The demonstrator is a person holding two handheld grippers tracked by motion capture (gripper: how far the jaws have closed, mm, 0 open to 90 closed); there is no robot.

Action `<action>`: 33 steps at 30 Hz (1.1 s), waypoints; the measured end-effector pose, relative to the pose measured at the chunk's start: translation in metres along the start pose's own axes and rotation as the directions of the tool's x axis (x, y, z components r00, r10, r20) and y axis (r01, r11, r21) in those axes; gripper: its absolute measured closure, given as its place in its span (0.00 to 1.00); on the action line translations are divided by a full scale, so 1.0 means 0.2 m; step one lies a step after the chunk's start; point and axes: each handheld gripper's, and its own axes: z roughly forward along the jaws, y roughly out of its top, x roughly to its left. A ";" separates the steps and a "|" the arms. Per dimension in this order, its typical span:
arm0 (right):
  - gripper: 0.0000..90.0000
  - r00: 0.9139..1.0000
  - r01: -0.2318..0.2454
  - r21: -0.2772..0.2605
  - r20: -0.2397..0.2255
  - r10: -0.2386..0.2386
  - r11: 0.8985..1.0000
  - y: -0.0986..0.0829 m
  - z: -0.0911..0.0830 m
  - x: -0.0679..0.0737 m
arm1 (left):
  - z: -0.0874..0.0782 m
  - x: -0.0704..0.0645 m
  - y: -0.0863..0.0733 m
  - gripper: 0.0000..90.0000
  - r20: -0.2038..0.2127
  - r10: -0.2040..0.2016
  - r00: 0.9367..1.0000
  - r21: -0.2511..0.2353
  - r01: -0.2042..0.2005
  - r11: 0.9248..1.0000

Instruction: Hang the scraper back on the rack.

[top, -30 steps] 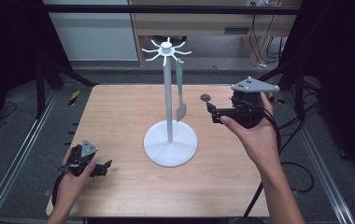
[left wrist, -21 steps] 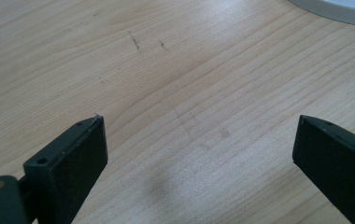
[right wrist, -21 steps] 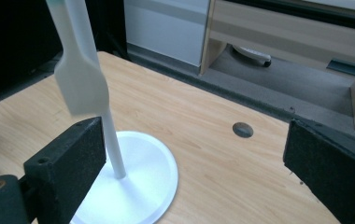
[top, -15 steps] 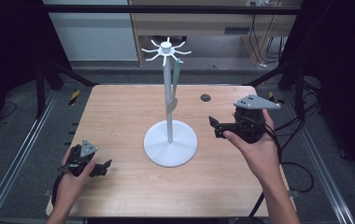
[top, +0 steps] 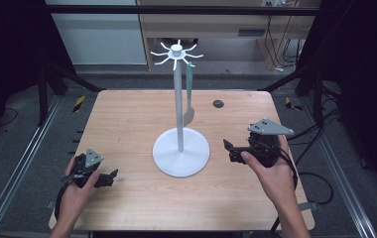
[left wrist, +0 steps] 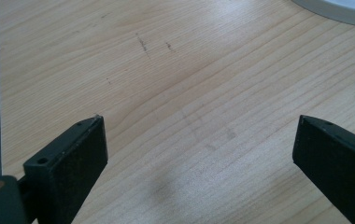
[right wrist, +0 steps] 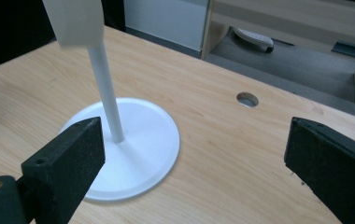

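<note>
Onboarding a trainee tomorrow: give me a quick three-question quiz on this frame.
1. True or false: the right gripper is shut on the tall white metal stand.
2. What hangs from the stand's spoked top? A) pale green spatula B) mug C) keys
3. On which side of the stand's round base does the left gripper rest on the light wooden table?

Key: 1 false, its jaws are wide apart. 2 A. 3 The person's left.

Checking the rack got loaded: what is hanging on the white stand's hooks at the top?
One green spatula-like utensil hangs from a hook on the right of the white stand. The other hooks look bare. Its hanging end is too small to make out.
</note>
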 end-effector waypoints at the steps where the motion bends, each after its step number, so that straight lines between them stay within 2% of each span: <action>1: 0.06 1.000 -0.004 0.006 0.000 0.004 1.000 -0.02 0.01 0.00 | 0.00 0.00 0.00 0.03 -0.003 0.000 1.000 0.000 0.000 1.000; 5: 0.06 1.000 -0.027 0.035 0.006 0.027 0.999 -0.10 0.04 -0.01 | 0.00 0.00 0.00 0.03 -0.004 0.000 1.000 0.000 0.000 1.000; 10: 0.07 1.000 -0.016 0.062 0.025 0.014 0.998 -0.18 0.08 -0.02 | 0.00 0.00 0.00 0.03 -0.006 -0.001 1.000 -0.003 0.001 1.000; 17: 0.07 0.998 -0.056 0.096 0.019 0.055 0.994 -0.29 0.13 -0.04 | 0.00 0.00 0.00 0.03 -0.007 0.001 1.000 -0.004 -0.001 1.000; 25: 0.09 0.997 -0.068 0.144 0.035 0.064 0.987 -0.35 0.21 -0.06 | 0.00 0.01 0.00 0.03 -0.026 0.002 1.000 0.001 -0.002 1.000; 33: 0.09 0.996 -0.086 0.173 0.047 0.079 0.981 -0.40 0.28 -0.07 | 0.00 0.01 0.00 0.03 -0.024 0.001 1.000 -0.007 -0.002 1.000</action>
